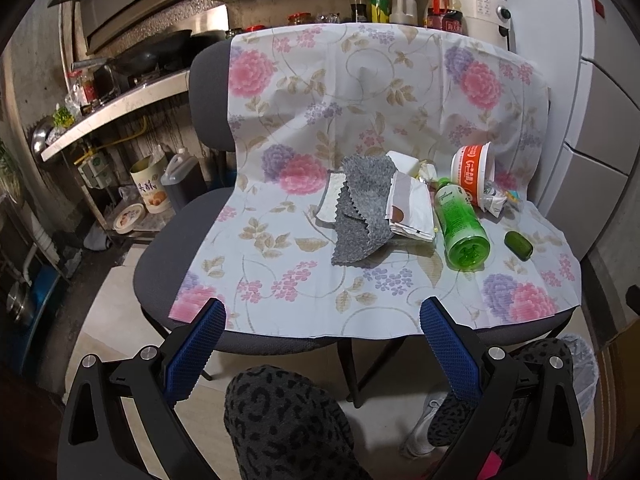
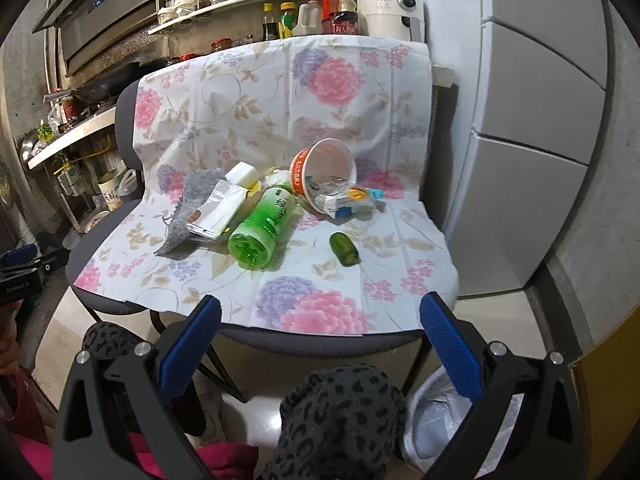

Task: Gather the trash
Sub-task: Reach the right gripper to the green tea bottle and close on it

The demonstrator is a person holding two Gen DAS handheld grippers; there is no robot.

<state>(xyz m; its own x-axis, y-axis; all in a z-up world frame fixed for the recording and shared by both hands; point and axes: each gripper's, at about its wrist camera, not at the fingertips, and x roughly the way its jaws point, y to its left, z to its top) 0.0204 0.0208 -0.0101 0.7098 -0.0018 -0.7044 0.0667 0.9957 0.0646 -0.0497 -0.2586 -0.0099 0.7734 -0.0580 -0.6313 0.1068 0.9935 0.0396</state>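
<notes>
Trash lies on a chair covered with a floral cloth [image 1: 304, 128]. A green plastic bottle [image 1: 460, 224] [image 2: 262, 228] lies on its side. Beside it are a small green cap-like piece [image 1: 519, 245] [image 2: 344, 249], a tipped orange-and-white noodle cup [image 1: 472, 172] [image 2: 326, 170] with wrappers [image 2: 340, 204], a grey rag [image 1: 362, 208] [image 2: 188, 208], a white paper packet [image 1: 412, 210] [image 2: 218, 212] and a white block [image 2: 242, 174]. My left gripper [image 1: 322, 320] and right gripper [image 2: 320, 316] are open and empty, in front of the chair's front edge.
A bin with a white liner [image 2: 448, 412] [image 1: 582, 364] stands on the floor at the chair's right front. The person's knees [image 2: 344, 412] are below the grippers. A fridge [image 2: 532, 120] is at the right, a kitchen counter [image 1: 116, 112] at the left, bottles [image 1: 400, 4] behind the chair.
</notes>
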